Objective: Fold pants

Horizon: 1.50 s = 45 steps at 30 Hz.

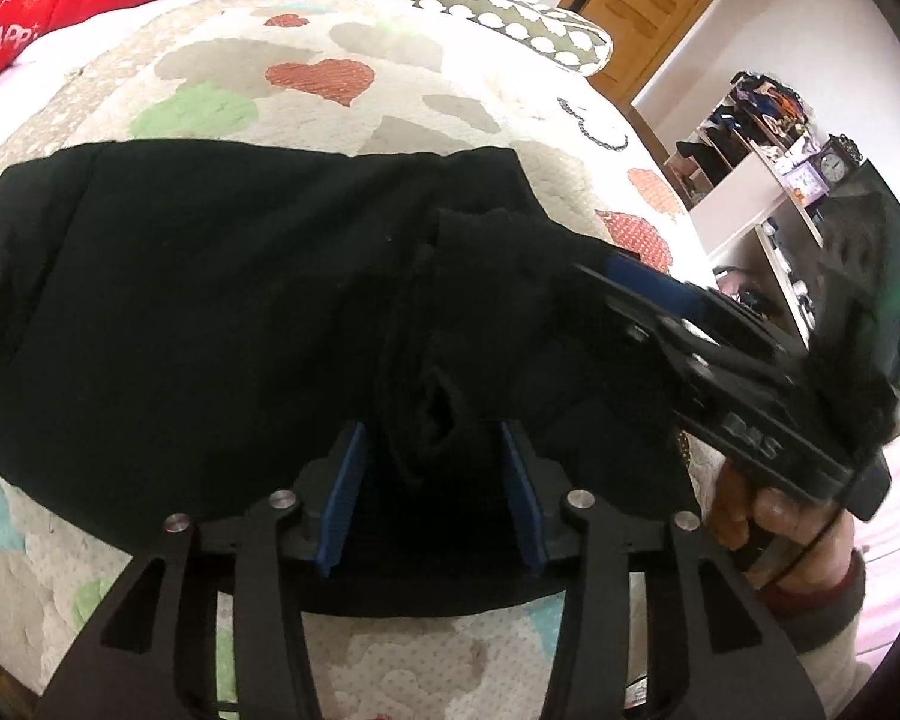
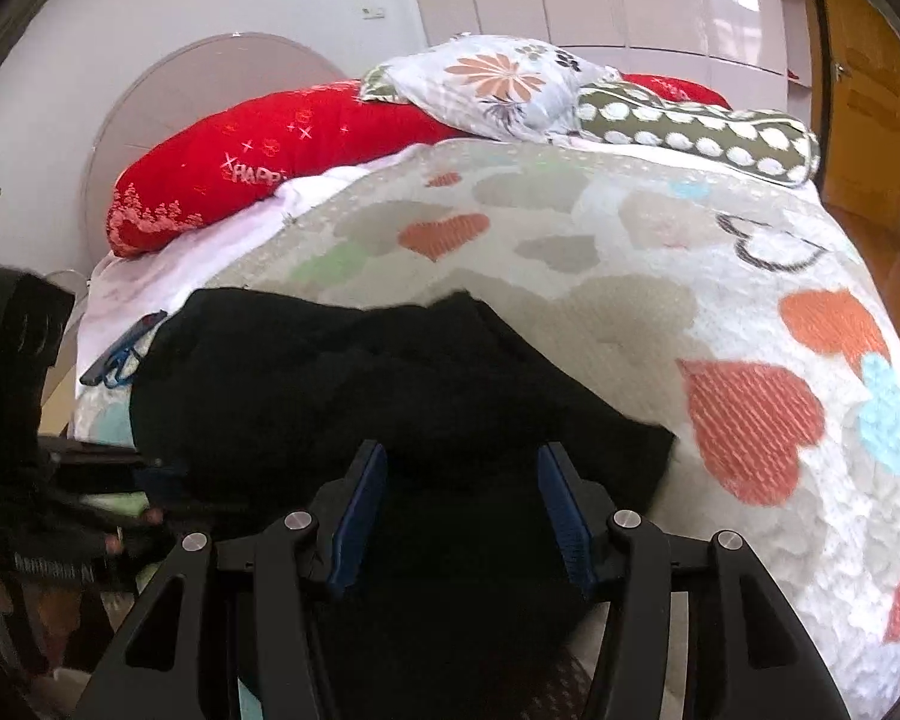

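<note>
Black pants [image 1: 180, 300] lie bunched on the heart-patterned quilt [image 1: 330, 72]. In the left wrist view my left gripper [image 1: 438, 480] hangs just above them. Its blue pads [image 1: 351, 498] stand apart, with a raised fold of the cloth between them and no clear squeeze. My right gripper [image 1: 594, 282] comes in from the right, held by a hand [image 1: 780, 516]. It is shut on a lifted part of the pants near their right end. In the right wrist view the pants [image 2: 330, 372] fill the gap of the right gripper [image 2: 462, 480].
A red pillow [image 2: 258, 162], a floral pillow [image 2: 498, 84] and a spotted bolster [image 2: 690, 126] lie at the head of the bed. A small blue item [image 2: 120, 360] rests by the pants' far left. A wooden door [image 1: 648, 0] and shelves with a clock [image 1: 834, 165] stand past the bed.
</note>
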### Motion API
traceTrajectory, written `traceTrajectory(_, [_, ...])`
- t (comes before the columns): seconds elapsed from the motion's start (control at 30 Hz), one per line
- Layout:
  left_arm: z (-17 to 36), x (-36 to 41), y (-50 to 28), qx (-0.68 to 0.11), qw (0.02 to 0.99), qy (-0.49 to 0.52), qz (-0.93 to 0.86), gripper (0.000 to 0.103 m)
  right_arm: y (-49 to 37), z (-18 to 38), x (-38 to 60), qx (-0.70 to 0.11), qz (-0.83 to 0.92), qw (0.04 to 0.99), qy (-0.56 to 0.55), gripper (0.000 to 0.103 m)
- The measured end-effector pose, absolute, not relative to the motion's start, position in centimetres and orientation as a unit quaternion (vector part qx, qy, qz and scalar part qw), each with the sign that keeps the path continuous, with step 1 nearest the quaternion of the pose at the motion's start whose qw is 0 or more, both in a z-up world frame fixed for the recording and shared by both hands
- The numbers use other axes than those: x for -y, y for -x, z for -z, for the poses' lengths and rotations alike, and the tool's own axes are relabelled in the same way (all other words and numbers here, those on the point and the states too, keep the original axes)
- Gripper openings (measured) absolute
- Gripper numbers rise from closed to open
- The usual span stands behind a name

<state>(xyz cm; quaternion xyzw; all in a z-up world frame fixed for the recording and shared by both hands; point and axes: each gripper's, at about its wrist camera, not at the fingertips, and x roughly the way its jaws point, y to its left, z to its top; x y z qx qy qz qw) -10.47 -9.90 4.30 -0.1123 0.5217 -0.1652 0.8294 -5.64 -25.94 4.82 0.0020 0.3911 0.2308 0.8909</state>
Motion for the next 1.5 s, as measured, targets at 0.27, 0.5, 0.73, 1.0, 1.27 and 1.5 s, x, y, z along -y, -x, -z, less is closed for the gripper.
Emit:
traceTrajectory(0.27, [-4.2, 9.6, 10.4, -0.519, 0.831, 0.119, 0.162, 0.047, 2.1, -2.9, 22.9, -0.425, -0.218, 0.879, 0.012, 0.057])
traceTrajectory(0.5, [-4.9, 9.3, 10.8, -0.509, 0.840, 0.105, 0.156, 0.057, 6.9, -5.1, 25.4, -0.410, -0.215, 0.886, 0.029, 0.060])
traceTrajectory(0.73, [-4.3, 9.3, 10.9, -0.508, 0.840, 0.106, 0.156, 0.060, 12.4, -3.5, 25.9, -0.416, -0.209, 0.883, 0.054, 0.060])
traceTrajectory(1.0, [-5.5, 9.3, 11.6, -0.495, 0.853, 0.077, 0.147, 0.062, 12.7, -4.2, 25.5, -0.409, -0.204, 0.888, 0.056, 0.061])
traceTrajectory(1.27, [-7.0, 6.0, 13.1, -0.487, 0.861, 0.080, 0.118, 0.062, 8.9, -6.3, 22.7, -0.387, -0.234, 0.890, 0.058, 0.061])
traceTrajectory(1.5, [-9.4, 2.6, 14.5, -0.483, 0.866, 0.089, 0.093, 0.063, 7.4, -2.9, 17.8, -0.411, -0.258, 0.868, 0.103, 0.067])
